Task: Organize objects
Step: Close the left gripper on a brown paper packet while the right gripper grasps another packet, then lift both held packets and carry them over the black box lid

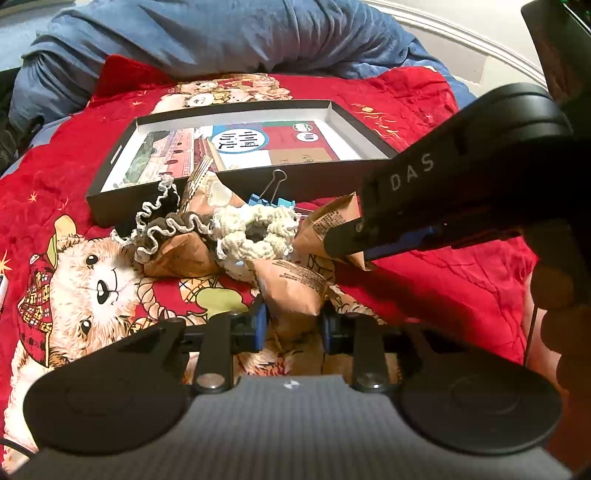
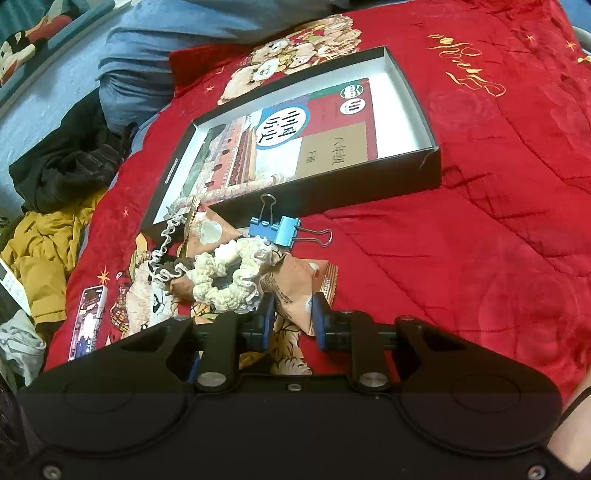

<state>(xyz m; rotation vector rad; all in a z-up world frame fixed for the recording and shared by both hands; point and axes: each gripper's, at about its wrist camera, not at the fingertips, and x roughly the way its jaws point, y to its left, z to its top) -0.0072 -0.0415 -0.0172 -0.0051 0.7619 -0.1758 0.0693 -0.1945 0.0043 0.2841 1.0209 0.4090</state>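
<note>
A pile lies on the red blanket in front of a black box (image 1: 110,162) (image 2: 428,162) that holds a book (image 1: 243,147) (image 2: 295,140). The pile has brown snack packets, a cream scrunchie (image 1: 251,232) (image 2: 225,273), a dark frilled scrunchie (image 1: 166,229) and blue binder clips (image 1: 275,199) (image 2: 277,229). My left gripper (image 1: 293,323) is shut on a brown snack packet (image 1: 291,288). My right gripper (image 2: 293,321) is shut on another brown packet (image 2: 295,295), and it shows in the left wrist view (image 1: 354,236) gripping that packet (image 1: 325,221).
A blue duvet (image 1: 221,33) lies behind the box. A phone (image 2: 86,317) lies on the blanket at the left, and dark and mustard clothes (image 2: 55,206) are heaped off the blanket's left edge. Red blanket (image 2: 480,258) stretches to the right.
</note>
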